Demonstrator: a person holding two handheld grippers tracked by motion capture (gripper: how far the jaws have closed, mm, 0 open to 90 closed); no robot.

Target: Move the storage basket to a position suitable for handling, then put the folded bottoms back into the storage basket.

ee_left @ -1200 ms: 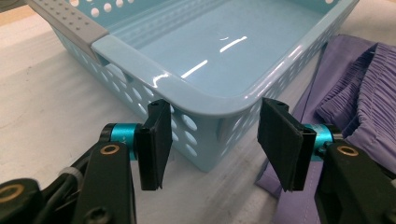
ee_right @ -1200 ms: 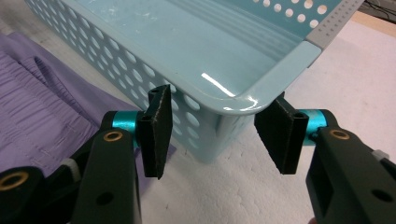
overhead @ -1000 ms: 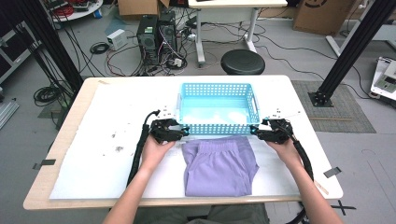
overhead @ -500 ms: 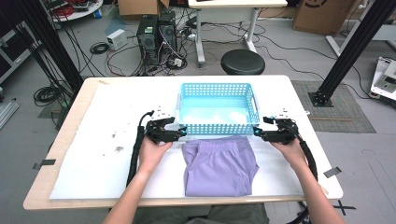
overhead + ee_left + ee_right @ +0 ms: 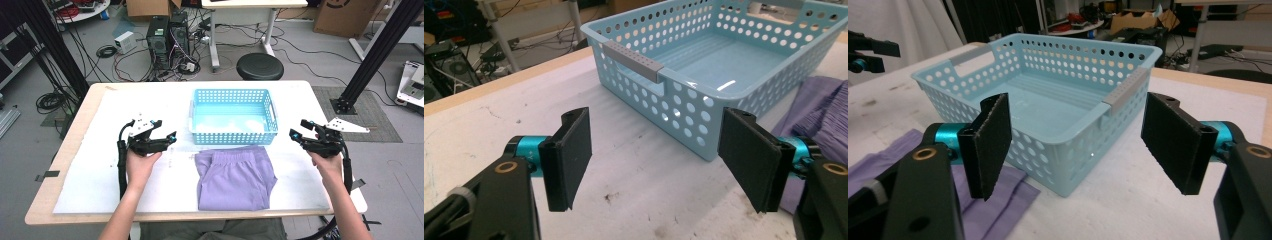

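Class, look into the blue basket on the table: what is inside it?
The blue basket holds nothing: its bare, glossy floor shows in both gripper views. The folded purple garment lies on the table in front of it, outside. No part of the floor is covered.

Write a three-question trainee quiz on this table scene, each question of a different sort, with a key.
1. True or false: the purple shorts lie inside the blue basket.
2. Multiple choice: the left gripper is A) shut on the shorts, B) open above bare table, C) inside the basket.
3. Fill in: the right gripper is open, on the basket's ____ side in the high view.

Key: 1 false, they lie folded on the table in front of the empty basket; 2 B; 3 right.
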